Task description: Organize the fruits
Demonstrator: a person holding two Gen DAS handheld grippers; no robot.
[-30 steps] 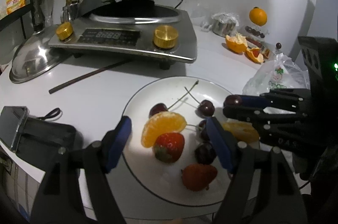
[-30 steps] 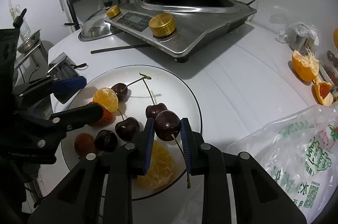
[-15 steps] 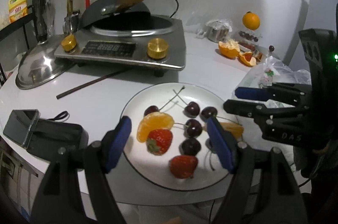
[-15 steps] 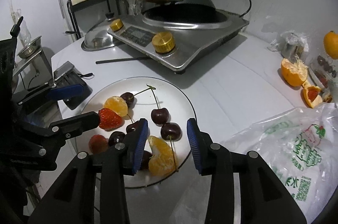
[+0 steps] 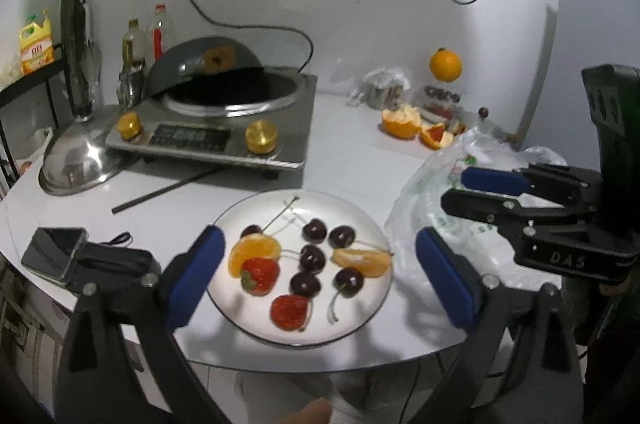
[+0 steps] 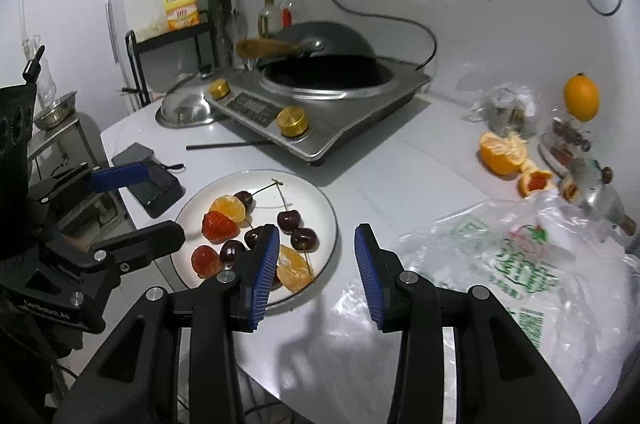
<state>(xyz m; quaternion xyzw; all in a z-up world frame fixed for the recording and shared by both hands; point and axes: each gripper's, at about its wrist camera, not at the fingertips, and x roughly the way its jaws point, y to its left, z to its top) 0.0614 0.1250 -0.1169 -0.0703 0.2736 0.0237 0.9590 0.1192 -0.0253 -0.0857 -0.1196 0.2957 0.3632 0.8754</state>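
Plate near the table's front edge holds cherries, two strawberries and two orange segments. The cherry you pinched a second ago now lies on it, by a segment. Your right gripper has just been opening: jaws apart, nothing between. Your left gripper has just spread wide, empty. Both have pulled back and up. Reads as placement done; loose fruit remains by the far wall.
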